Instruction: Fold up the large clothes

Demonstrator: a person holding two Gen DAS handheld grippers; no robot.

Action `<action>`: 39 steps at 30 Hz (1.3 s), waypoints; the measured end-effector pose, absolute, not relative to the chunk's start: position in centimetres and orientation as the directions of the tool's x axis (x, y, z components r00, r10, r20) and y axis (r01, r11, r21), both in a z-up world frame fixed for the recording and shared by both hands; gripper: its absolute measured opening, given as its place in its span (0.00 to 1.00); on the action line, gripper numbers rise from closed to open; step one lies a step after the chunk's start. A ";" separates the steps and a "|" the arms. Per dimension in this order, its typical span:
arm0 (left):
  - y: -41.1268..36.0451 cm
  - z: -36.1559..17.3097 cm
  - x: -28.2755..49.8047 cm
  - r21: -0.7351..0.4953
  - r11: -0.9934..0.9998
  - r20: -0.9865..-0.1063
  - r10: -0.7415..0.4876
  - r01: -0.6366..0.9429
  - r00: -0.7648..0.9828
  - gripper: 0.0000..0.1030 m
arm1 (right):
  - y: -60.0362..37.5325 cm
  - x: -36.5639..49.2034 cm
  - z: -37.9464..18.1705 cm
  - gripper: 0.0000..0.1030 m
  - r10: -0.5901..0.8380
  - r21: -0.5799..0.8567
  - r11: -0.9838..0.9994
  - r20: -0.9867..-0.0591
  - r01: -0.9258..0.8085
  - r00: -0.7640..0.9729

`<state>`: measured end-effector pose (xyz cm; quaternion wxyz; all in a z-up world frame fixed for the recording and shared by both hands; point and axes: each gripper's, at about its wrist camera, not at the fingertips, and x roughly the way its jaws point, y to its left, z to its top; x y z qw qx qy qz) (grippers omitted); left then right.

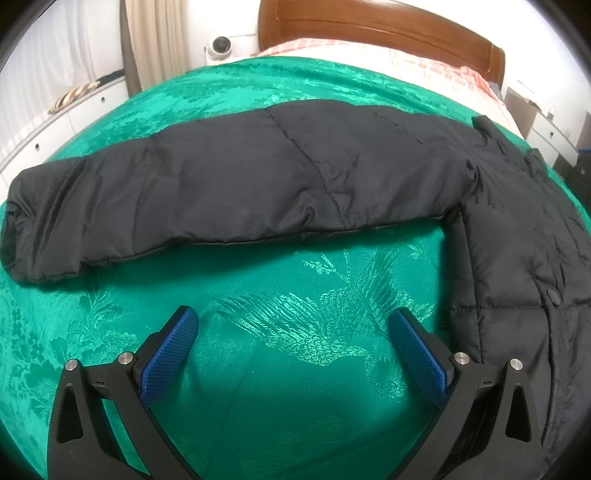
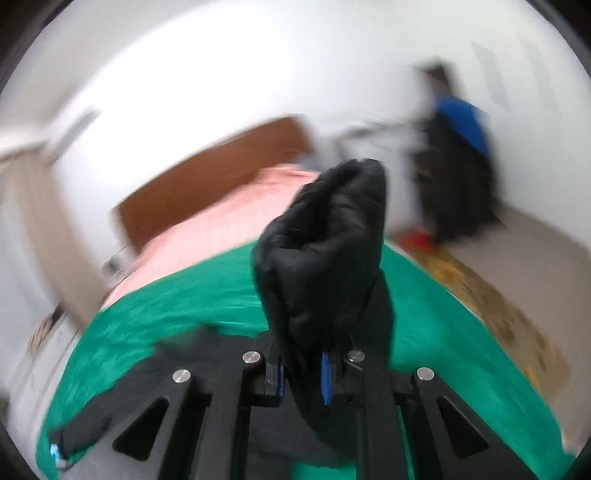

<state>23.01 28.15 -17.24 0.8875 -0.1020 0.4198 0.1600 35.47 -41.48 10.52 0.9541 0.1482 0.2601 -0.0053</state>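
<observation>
Mid-fold, our right gripper (image 2: 303, 373) clamped a lifted bunch of the black jacket (image 1: 236, 184), whose sleeve lay across the green bedspread (image 1: 295, 387) at twelve o'clock from our open left gripper (image 1: 293, 321), which we judged should next take the cuff.

White walls (image 2: 258, 74), wooden headboard (image 1: 369, 26), cream curtain (image 1: 155, 37), white drawers (image 1: 44, 129), green bedspread (image 1: 258, 369)

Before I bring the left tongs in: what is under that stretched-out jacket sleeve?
The black jacket sleeve lies flat on the green bedspread, which shows along both its edges. Whatever is directly beneath the sleeve is covered. The left tongs are open above bare bedspread.
</observation>
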 end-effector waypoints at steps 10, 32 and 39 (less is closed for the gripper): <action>28.4 -17.3 22.6 -0.061 0.929 -0.767 0.191 -0.366 0.613 1.00 | -7.3 47.0 2.1 0.69 0.387 0.249 0.922 -0.636 -0.297 0.668; 28.3 -17.3 22.9 -0.052 0.929 -0.776 0.194 -0.367 0.600 1.00 | -17.8 19.6 -7.6 0.89 0.236 0.047 0.962 -0.635 -0.268 0.735; 28.3 -17.1 22.7 -0.059 0.926 -0.797 0.181 -0.372 0.577 1.00 | -20.3 14.9 -9.2 0.89 0.157 0.035 0.984 -0.620 -0.172 0.769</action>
